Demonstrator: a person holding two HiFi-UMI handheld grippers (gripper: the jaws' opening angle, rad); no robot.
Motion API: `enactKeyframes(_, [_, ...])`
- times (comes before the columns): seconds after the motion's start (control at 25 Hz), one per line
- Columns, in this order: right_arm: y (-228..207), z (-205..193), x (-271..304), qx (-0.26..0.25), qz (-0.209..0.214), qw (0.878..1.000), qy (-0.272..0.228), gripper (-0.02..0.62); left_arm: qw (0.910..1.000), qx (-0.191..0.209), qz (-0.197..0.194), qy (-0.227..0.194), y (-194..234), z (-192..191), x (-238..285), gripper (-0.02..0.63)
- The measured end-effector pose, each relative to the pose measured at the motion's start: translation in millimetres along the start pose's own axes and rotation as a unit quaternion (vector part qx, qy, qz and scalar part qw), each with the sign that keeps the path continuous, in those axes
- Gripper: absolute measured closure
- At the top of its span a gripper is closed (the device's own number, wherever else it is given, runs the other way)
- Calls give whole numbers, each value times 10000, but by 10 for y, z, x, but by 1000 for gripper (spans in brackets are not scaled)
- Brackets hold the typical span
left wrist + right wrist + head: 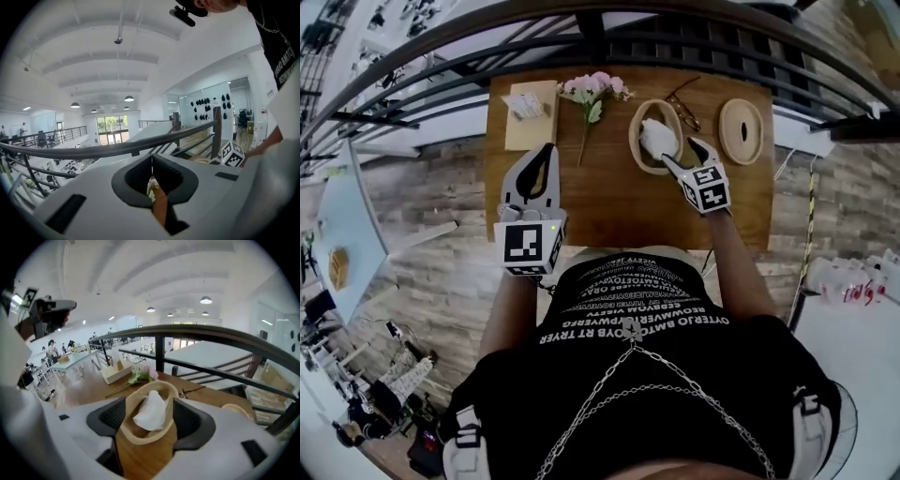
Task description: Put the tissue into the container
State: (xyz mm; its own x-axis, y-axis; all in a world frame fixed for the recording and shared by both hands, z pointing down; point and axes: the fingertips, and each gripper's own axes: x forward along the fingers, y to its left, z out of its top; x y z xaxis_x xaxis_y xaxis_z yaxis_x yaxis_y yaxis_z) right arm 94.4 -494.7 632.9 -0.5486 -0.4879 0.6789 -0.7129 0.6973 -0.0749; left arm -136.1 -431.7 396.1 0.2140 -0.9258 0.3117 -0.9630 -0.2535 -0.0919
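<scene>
Beside the container [634, 137]: flowers [595, 86], glasses [682, 106], lid [741, 131], tissue box [531, 114].

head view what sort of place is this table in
Likely a mezzanine in a large open workspace: the wooden table sits beside a dark metal railing, desks with people show on a lower floor beyond it, and lamps hang from a high white ceiling.

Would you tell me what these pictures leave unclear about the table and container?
Floor of the oval wooden container: mostly covered by the white tissue in both views showing it.
Oval wooden lid: partly cut off by the right hand-held gripper in its own view.
Brown wooden table in the left gripper view: hidden behind the shut left hand-held gripper, bar a sliver.
</scene>
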Motion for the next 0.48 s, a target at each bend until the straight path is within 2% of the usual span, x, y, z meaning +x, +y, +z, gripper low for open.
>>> enactKeyframes(0.08, [0, 242, -336, 97, -138, 9987, -485, 298, 9998, -79, -62, -163, -11, 50, -82, 577])
enactKeyframes(0.16, [-26, 524, -761, 104, -385, 9930, -1109, 406, 9991, -188, -114, -352, -13, 117, -165, 577])
enactKeyframes(0.28, [-76, 961, -1439, -24, -888, 9755, -2012, 555, 9980, -252, -170, -555, 34, 216, -266, 577])
enactKeyframes(0.32, [-80, 1083, -1648, -80, -1039, 9695, -2220, 578, 9978, -233, -172, -593, 54, 248, -307, 577])
enactKeyframes(0.48, [-16, 1436, -2395, -403, -1549, 9500, -2679, 581, 9965, -120, -226, -794, 92, 425, -490, 577])
